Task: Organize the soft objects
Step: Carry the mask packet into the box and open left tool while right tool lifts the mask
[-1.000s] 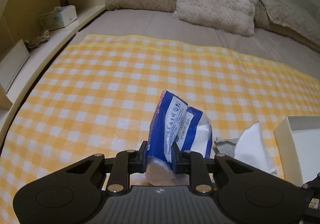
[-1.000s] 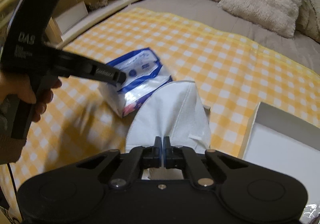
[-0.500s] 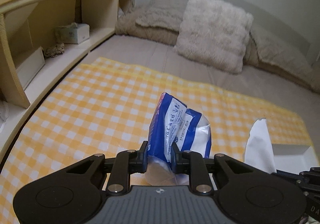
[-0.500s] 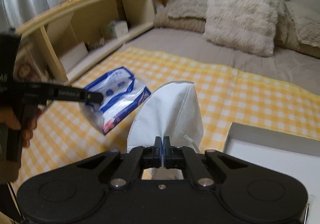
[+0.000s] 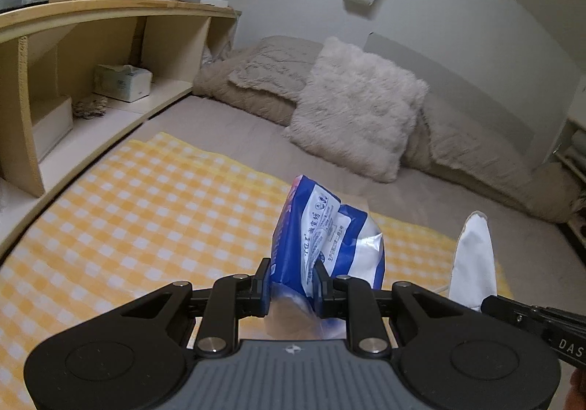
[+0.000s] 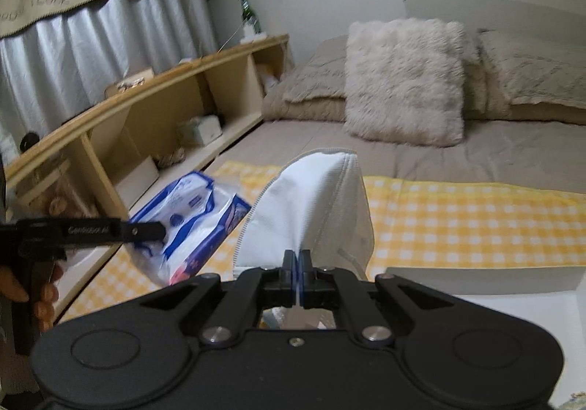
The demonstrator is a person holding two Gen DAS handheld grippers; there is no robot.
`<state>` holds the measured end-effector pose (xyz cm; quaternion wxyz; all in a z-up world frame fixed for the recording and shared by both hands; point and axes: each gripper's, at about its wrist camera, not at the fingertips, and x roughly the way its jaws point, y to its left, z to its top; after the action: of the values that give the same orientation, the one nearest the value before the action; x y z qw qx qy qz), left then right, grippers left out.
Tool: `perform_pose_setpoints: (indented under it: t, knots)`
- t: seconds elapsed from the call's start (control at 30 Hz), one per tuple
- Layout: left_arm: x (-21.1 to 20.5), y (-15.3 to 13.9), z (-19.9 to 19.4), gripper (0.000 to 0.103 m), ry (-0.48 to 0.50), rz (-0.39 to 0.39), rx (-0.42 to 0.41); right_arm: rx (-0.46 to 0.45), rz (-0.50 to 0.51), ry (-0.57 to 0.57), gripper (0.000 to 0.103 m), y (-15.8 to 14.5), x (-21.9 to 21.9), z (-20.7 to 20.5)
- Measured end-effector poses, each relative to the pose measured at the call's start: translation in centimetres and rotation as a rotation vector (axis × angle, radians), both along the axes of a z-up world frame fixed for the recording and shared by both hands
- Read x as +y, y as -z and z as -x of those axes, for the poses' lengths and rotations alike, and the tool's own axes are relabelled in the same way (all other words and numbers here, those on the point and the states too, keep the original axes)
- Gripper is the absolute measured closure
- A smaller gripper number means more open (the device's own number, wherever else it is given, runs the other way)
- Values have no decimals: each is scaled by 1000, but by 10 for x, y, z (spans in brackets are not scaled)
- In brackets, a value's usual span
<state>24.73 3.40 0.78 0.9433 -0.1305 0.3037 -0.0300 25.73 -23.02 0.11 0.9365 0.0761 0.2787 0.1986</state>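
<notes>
left tool clamped blue-and-white packet, lower centre | right tool pinched white mask upright, centre | white box lower right, nearer right tool

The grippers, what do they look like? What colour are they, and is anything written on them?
Both are matte black. The left gripper has a ribbed grey panel, silver screws, round moulded discs and short squarish fingers. The right gripper looks the same, with blue pads on its fingers. White letters "DAS" show on one side, small white print on another. A bare hand holds one.
</notes>
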Motion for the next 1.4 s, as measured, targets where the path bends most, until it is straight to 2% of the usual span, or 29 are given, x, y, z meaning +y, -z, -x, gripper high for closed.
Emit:
perform_pose_setpoints:
  t: [0.4,0.7,0.87,1.03,1.17,1.27,1.4]
  knots:
    - [-66,14,-14,80,122,71,27,-20,-20,200,101,-3,-88,23]
    - [-130,48,-43,80,191,151,117,-9,-6,376,101,5,-157,32]
    - [-166,73,-59,80,202,217,190,3,59,449,101,12,-182,31]
    - [-188,105,-70,80,152,276,271,27,197,486,101,25,-191,15]
    - [-189,133,-80,80,47,310,346,86,252,459,101,43,-193,-5]
    - [-182,145,-85,80,-32,309,367,135,274,428,101,59,-191,-23]
    - [-176,148,-87,79,-56,271,366,196,276,366,101,78,-186,-47]
